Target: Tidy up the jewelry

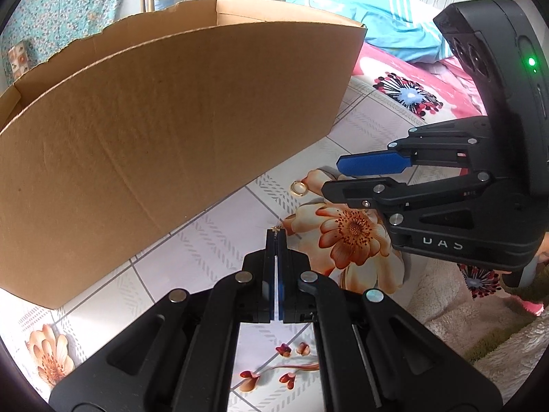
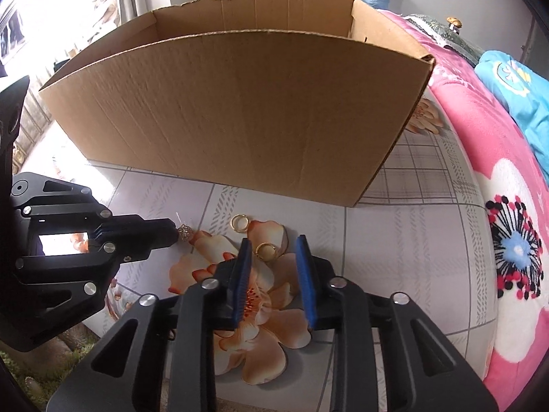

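Note:
My left gripper (image 1: pixel 276 236) is shut, with a small sparkly gold ornament (image 1: pixel 275 229) pinched at its tips. The right wrist view shows that gripper (image 2: pixel 174 234) at the left, with the ornament (image 2: pixel 184 231) poking out of it. My right gripper (image 2: pixel 273 239) is open, pointing down over the flowered sheet. A gold ring (image 2: pixel 266 251) lies between its blue pads (image 2: pixel 305 267), touching neither. A second gold ring (image 2: pixel 240 222) lies just beyond, also seen as the ring (image 1: pixel 299 188) beside my right gripper (image 1: pixel 331 176). A big open cardboard box (image 2: pixel 240 113) stands right behind.
The box wall (image 1: pixel 171 120) fills the left of the left wrist view. A pink flowered blanket (image 2: pixel 480 158) and a blue cloth (image 2: pixel 514 96) lie to the right. The tiled, flowered sheet (image 2: pixel 394 240) stretches between the box and the blanket.

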{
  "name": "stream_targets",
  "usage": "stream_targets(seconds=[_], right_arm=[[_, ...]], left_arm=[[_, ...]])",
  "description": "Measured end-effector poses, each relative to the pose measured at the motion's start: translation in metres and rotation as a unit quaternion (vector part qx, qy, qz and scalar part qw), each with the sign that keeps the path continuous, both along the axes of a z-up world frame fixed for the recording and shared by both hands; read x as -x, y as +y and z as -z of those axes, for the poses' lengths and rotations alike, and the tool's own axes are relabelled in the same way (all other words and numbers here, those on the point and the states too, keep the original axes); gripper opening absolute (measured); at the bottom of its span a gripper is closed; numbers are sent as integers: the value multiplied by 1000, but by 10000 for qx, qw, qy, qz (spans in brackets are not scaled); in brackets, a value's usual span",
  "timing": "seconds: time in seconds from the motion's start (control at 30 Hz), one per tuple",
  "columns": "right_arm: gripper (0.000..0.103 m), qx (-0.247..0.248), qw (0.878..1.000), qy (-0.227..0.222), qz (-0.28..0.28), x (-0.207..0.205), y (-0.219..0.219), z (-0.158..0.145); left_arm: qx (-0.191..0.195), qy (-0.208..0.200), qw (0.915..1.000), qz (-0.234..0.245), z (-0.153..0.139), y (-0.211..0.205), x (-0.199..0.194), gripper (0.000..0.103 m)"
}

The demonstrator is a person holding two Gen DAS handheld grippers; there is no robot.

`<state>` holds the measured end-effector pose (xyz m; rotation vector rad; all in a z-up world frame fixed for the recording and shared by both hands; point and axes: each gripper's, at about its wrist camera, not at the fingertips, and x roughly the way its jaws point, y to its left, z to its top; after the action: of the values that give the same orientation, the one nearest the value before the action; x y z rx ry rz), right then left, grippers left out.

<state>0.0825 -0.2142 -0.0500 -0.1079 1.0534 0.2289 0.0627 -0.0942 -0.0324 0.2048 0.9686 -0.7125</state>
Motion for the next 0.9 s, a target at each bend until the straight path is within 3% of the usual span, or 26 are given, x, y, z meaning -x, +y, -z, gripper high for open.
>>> stream_targets(seconds=[0.2, 0.33, 0.9], right_arm=[[23, -17, 10000, 28, -16, -2, 3, 2], [13, -101, 9999, 52, -42, 0, 5, 2], [12, -504, 9985, -14, 218, 7, -10, -7]], left_arm=[[0, 11, 10000, -6, 1, 0, -1, 0], [-4, 6, 10000, -1, 1, 0, -1, 0], [195, -77, 9998, -9, -9, 5, 0, 0]])
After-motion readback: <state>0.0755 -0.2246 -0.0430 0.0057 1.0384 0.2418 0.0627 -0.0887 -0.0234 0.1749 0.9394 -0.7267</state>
